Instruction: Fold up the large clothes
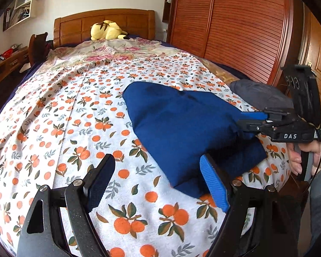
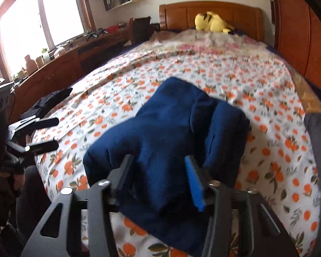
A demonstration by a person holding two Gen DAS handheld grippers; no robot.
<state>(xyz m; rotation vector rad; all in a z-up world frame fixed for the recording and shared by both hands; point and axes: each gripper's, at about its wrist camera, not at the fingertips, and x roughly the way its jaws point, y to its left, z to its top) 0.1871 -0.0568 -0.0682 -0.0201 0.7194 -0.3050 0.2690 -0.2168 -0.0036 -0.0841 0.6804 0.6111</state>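
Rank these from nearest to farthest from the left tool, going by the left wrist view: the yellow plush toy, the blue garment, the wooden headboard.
1. blue garment: just ahead of the left tool, to its right, on the orange-print sheet.
2. yellow plush toy: far end of the bed.
3. wooden headboard: right behind the toy.

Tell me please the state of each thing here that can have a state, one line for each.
Blue garment: folded into a bundle, one end lifted off the bed.
Right claw: shut on the blue garment.
Left claw: open, holds nothing, beside the garment.
Grey garment: folded, lying at the bed edge.
Orange-print sheet: spread over the bed.
Yellow plush toy: lying by the headboard.
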